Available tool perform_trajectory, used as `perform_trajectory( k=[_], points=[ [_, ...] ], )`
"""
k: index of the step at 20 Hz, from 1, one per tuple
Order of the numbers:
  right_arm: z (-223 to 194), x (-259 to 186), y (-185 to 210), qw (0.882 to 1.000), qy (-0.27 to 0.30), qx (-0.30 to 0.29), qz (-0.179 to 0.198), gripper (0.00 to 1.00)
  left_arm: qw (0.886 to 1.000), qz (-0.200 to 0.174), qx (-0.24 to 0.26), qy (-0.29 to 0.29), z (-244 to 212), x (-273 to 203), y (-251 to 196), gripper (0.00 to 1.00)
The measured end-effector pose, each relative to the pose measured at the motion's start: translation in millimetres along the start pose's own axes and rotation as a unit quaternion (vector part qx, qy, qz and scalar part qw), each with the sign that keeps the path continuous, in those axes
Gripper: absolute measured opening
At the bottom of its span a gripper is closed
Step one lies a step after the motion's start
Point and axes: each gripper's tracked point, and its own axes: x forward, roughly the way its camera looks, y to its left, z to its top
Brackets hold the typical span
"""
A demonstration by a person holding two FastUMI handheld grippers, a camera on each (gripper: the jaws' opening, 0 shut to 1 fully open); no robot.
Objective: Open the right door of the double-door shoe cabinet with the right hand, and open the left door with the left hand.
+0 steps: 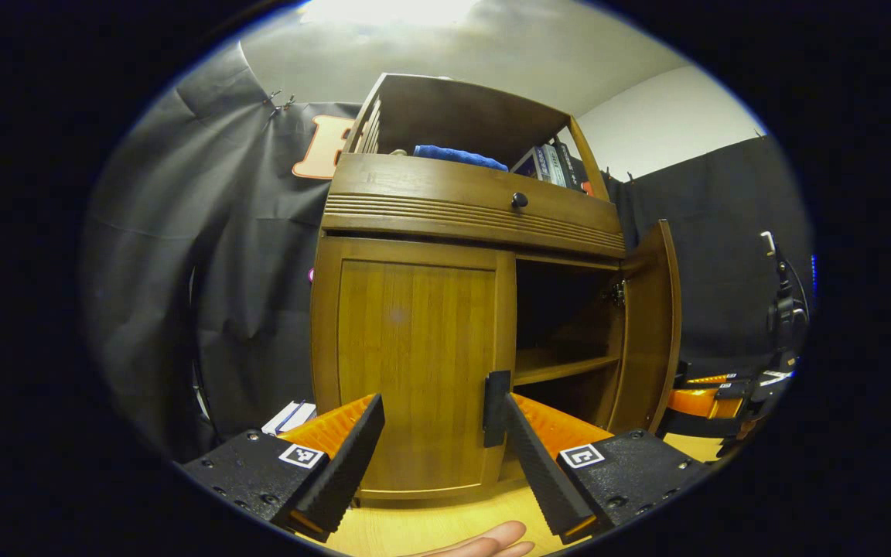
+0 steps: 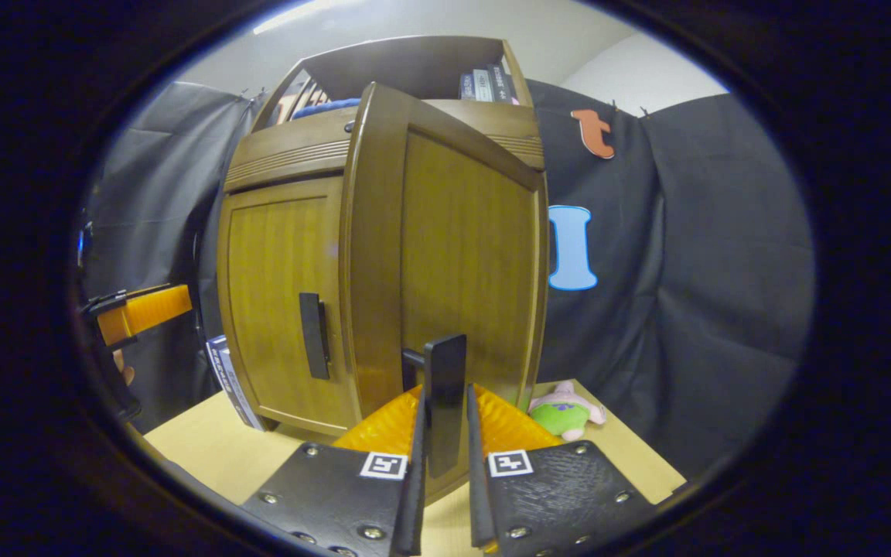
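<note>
A: Where's the right gripper point(image 2: 445, 456)?

B: Its fingers are drawn in narrow on either side of the right handle point(image 2: 444, 402), and both look pressed against that dark bar. The right door point(image 2: 461, 263) that bar belongs to stands swung well out from the cabinet point(image 2: 283, 162), its panel facing this camera.

A: And the left gripper point(image 1: 434, 449)?

B: Spread wide, gripping nothing. The left door point(image 1: 414, 363) sits between its fingers, shut flat against the frame. The left handle point(image 1: 496, 408) is just at the tip of one finger; I cannot tell whether they touch.

A: What shows past that?

B: In the left gripper view, the right door point(image 1: 650, 325) hangs open at the far side, with a shelf point(image 1: 561, 363) bare inside. Above runs a drawer point(image 1: 469, 201) with a round knob point(image 1: 519, 199); on top lie a blue cloth point(image 1: 457, 157) and some books point(image 1: 554, 164).

A: Anything else around?

B: A plush toy point(image 2: 565, 410) lies on the table point(image 2: 206, 449) beside the cabinet, and a fingertip point(image 1: 484, 541) shows at the bottom edge of the left gripper view.
</note>
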Motion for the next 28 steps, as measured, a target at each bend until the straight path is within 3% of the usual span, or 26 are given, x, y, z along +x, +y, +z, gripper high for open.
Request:
perform_trajectory(
  k=[3,8,12,13,14,18,19,20,25,28],
  points=[
    [0,-2,-3,1.000,-0.004,0.006,-0.002,0.24,1.000,-0.005,0.002,0.002,-2,0,-5,0.95],
    [2,-4,-8,1.000,-0.005,0.010,-0.012,0.24,1.000,-0.007,0.004,0.002,-4,2,-9,0.91],
    [3,-12,-22,0.998,-0.014,-0.005,-0.057,0.24,1.000,0.000,0.006,0.004,-5,2,-7,0.91],
    [4,-14,-26,0.997,-0.017,-0.012,-0.069,0.24,1.000,0.001,0.006,0.003,-5,2,-6,0.95],
    [4,-16,-28,0.997,-0.019,-0.022,-0.073,0.24,1.000,0.000,0.005,0.002,-5,2,-7,0.91],
    [6,-22,-33,0.997,-0.024,-0.033,-0.072,0.24,1.000,-0.010,0.011,0.003,-5,1,-13,0.95],
    [1,19,-44,0.997,-0.025,-0.027,-0.072,0.24,1.000,-0.012,0.014,0.002,-5,2,-14,0.92],
    [5,-24,-37,0.997,-0.026,-0.020,-0.069,0.07,1.000,-0.015,0.016,0.001,-5,1,-17,0.91],
    [6,-27,-51,0.996,-0.028,-0.021,-0.080,0.06,0.999,-0.030,0.014,0.007,-9,0,-27,0.91],
    [2,-30,-80,0.994,-0.027,-0.020,-0.106,0.06,1.000,-0.026,0.014,0.008,-9,0,-26,0.91]
  ],
)
